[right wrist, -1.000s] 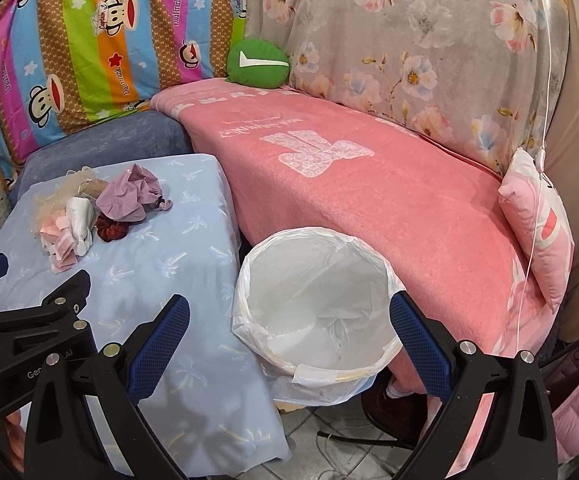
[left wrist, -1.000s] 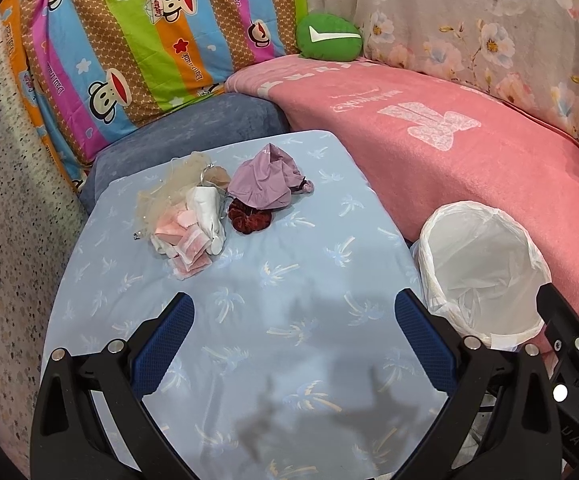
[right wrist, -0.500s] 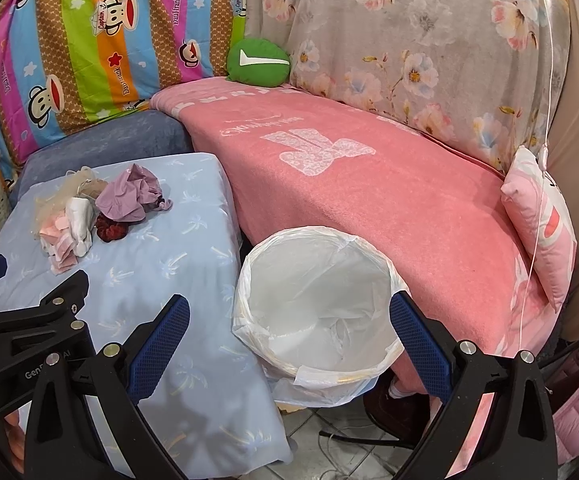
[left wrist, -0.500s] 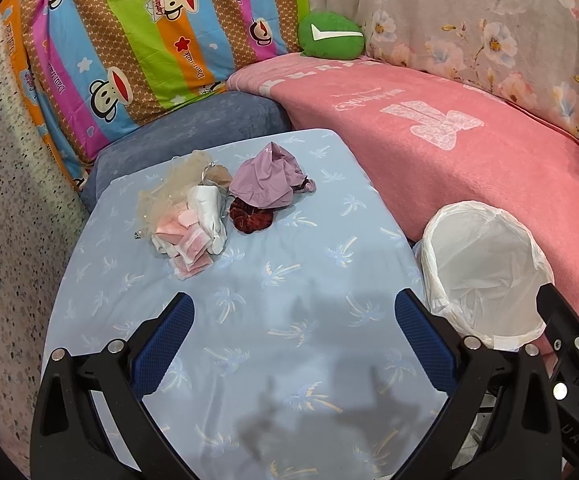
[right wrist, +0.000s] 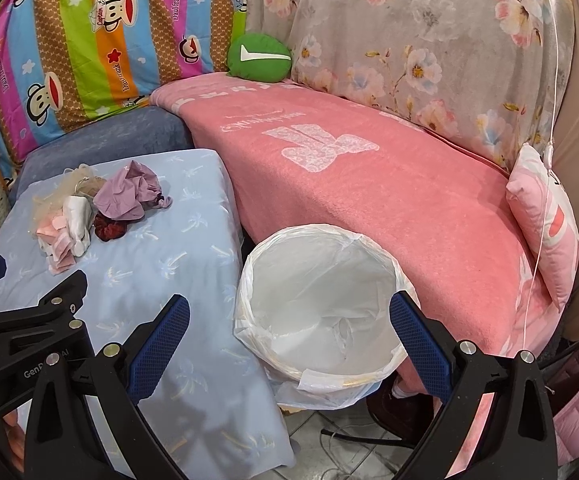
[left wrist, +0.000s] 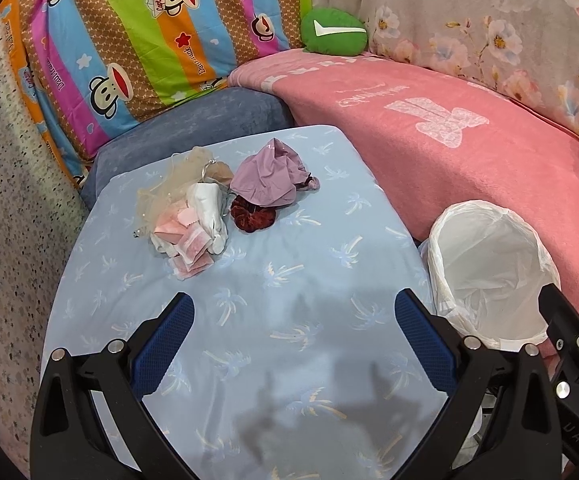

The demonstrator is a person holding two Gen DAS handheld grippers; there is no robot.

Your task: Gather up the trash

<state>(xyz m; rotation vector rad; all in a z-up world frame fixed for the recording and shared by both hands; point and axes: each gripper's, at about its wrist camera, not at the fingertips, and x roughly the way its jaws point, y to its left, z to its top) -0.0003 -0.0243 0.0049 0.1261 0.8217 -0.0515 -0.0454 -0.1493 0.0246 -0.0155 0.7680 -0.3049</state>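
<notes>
While your left gripper (left wrist: 291,322) hangs over the near end of the table (left wrist: 321,264), its blue pads (left wrist: 161,340) stand wide apart with nothing between them. Your right gripper (right wrist: 289,326) is likewise spread and empty, framing the bin (right wrist: 317,312), which stands on the floor just beside the table's right edge.

The trash lies in one loose heap at the table's far left end, well apart from both grippers. You can count five things in it: a crumpled mauve cloth (left wrist: 267,176), a dark red scrunchie (left wrist: 252,215) touching its near side, a white wad (left wrist: 208,210) beside that, a cluster of pink pads (left wrist: 185,240) nearest you, and a beige mesh (left wrist: 177,178) behind them. How many pink pads there are cannot be told.

The bin is one, lined with a white bag, and looks empty.

The table wears a pale blue cloth with palm prints. A pink blanket (right wrist: 369,184) covers the seat beyond, a green cushion (right wrist: 258,56) sits at the corner, and striped and floral sheets hang behind.
</notes>
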